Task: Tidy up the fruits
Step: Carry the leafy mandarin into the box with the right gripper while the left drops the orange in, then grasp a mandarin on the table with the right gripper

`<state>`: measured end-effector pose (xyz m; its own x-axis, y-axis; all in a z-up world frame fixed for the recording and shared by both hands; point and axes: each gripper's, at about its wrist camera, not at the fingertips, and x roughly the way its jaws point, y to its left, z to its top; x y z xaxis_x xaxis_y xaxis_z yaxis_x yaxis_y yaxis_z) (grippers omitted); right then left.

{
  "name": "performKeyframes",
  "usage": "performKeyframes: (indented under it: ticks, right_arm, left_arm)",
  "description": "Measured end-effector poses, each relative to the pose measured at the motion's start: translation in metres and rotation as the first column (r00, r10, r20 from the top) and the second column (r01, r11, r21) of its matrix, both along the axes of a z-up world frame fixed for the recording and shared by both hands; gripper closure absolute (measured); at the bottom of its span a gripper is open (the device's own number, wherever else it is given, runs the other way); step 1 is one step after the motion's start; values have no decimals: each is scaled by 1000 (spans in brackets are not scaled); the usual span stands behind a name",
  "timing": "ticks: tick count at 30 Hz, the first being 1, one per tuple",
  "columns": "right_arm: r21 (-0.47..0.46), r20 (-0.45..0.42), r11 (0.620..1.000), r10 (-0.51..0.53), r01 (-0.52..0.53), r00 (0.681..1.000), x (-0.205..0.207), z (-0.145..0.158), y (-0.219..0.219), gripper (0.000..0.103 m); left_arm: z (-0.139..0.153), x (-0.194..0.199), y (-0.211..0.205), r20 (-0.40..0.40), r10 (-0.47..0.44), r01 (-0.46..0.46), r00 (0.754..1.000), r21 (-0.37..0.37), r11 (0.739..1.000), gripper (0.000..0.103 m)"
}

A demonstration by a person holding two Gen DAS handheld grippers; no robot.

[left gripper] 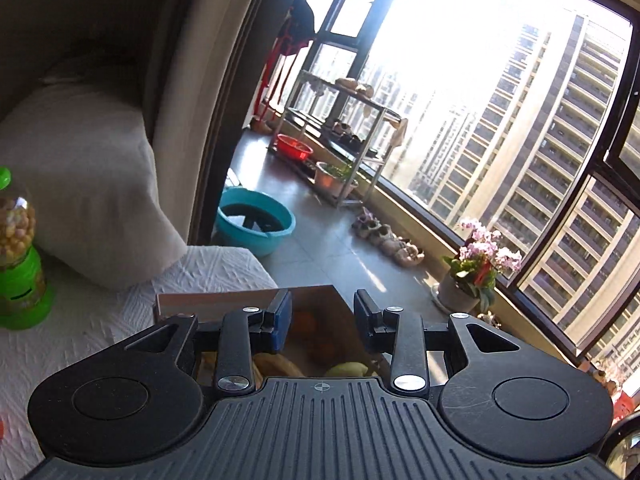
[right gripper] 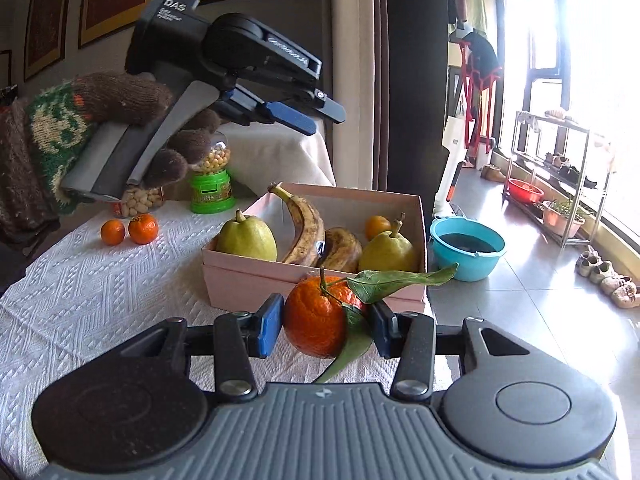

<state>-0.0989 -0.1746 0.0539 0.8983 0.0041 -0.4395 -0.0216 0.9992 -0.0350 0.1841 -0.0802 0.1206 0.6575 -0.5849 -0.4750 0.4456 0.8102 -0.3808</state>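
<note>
My right gripper (right gripper: 326, 322) is shut on a large orange with stem and green leaves (right gripper: 316, 320), held just in front of the pink box (right gripper: 240, 276). The box holds two green pears (right gripper: 248, 238), two brown-spotted bananas (right gripper: 306, 230) and a small orange (right gripper: 377, 226). Two small oranges (right gripper: 128, 230) lie on the white cloth to the left. My left gripper (right gripper: 308, 116) hovers high above the box, open and empty. In the left wrist view the left gripper (left gripper: 322, 314) looks down over the box (left gripper: 240, 298), fruit partly hidden below.
A green candy dispenser (right gripper: 211, 190) (left gripper: 18, 264) and a jar of nuts (right gripper: 140, 200) stand at the table's back. A white cushion (left gripper: 88, 184) lies behind. On the floor to the right are a blue basin (right gripper: 466, 246), a shoe rack (right gripper: 556, 168) and shoes (right gripper: 604, 274).
</note>
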Motion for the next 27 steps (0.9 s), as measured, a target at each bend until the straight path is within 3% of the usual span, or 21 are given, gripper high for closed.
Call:
performKeyframes:
  ticks: [6, 10, 15, 19, 27]
  right_arm:
    - [16, 12, 1000, 9, -10, 1000, 29, 16, -6, 58]
    - [48, 3, 998, 49, -49, 999, 73, 35, -1, 58]
    - [138, -27, 987, 88, -83, 996, 143, 48, 12, 58]
    - [180, -109, 979, 112, -92, 988, 184, 46, 25, 51]
    - [192, -131, 976, 127, -100, 983, 185, 56, 51, 47]
  left_arm:
    - [-35, -61, 69, -14, 74, -72, 997, 76, 994, 65]
    - [-63, -99, 105, -52, 144, -136, 988, 128, 982, 65]
    - [-80, -119, 135, -77, 192, -183, 978, 108, 977, 65]
    - [-81, -128, 152, -40, 250, -239, 967, 188, 953, 65]
    - [-92, -135, 192, -16, 384, -373, 923, 205, 905, 65]
